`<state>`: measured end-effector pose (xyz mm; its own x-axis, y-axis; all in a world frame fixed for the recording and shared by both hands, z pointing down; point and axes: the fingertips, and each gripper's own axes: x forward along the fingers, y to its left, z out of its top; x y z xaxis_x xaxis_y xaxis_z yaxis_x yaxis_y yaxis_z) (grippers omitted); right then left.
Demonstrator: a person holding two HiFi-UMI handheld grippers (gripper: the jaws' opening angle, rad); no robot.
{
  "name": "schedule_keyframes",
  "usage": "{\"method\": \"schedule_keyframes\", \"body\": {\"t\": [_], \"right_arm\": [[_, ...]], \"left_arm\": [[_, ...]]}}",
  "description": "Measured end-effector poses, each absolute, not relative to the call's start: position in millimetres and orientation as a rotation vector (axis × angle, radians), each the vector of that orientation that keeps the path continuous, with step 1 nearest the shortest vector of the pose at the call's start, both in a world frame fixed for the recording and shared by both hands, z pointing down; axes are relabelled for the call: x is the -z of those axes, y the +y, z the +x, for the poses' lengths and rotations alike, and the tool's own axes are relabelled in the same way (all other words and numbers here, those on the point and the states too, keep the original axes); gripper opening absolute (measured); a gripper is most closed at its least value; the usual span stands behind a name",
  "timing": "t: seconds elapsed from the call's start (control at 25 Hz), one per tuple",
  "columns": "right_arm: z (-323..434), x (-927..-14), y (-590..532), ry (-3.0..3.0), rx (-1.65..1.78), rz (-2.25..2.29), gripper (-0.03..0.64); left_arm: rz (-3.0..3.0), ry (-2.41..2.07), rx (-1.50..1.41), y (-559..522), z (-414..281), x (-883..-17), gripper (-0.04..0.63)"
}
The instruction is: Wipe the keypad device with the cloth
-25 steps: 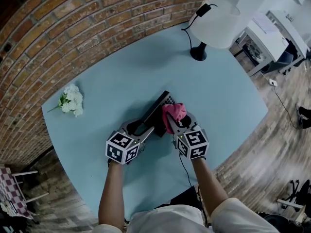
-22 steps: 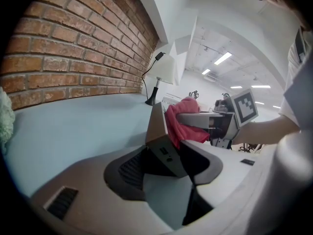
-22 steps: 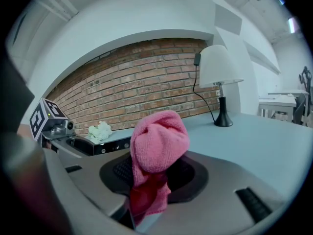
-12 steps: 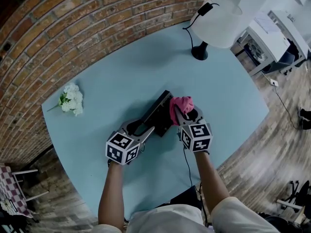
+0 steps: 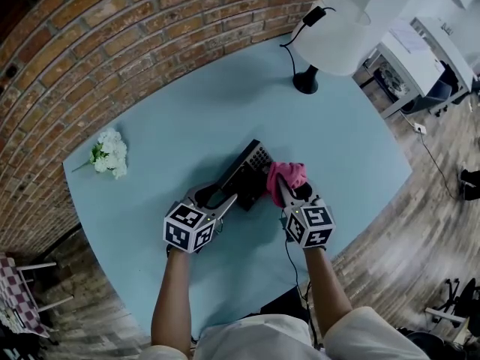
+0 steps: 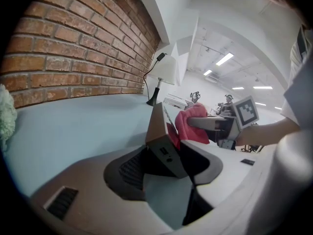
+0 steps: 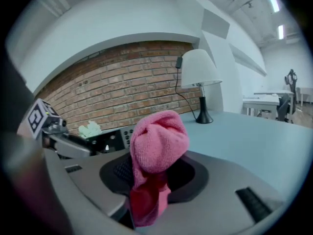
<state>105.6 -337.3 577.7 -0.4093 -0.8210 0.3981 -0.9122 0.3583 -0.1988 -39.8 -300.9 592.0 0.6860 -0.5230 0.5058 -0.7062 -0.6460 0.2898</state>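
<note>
Head view: a pale blue tabletop (image 5: 187, 118) carries the keypad device (image 5: 246, 172) at its centre, and the left gripper (image 5: 217, 198) is clamped on the device's near end. The right gripper (image 5: 291, 187) pinches a pink cloth (image 5: 287, 173) at the device's 3 o'clock edge. Flowers (image 5: 110, 153) lie at 9 o'clock near the rim and a lamp (image 5: 306, 79) stands at 1 o'clock, with bare tabletop between. Left gripper view: the jaws are closed on the device's corner. Right gripper view: the jaws squeeze the cloth, with the device at 9 o'clock.
</note>
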Motion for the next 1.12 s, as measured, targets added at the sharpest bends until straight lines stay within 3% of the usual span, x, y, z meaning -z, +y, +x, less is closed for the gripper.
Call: {"method": "schedule_keyframes", "body": {"t": [0.44,1.12], "right_arm": [[21.1,-607.3,-251.0,-2.515,-0.633,1.152,0.161],[41.2,-612.8,-281.7,-2.458,-0.654,1.255,0.162]], "left_arm": [[2.417,-0.952,-0.508,-302.0,-40.8,-593.0,0.247],[2.415,-0.901,-0.493,-302.0,-40.7,-593.2,0.249]]}}
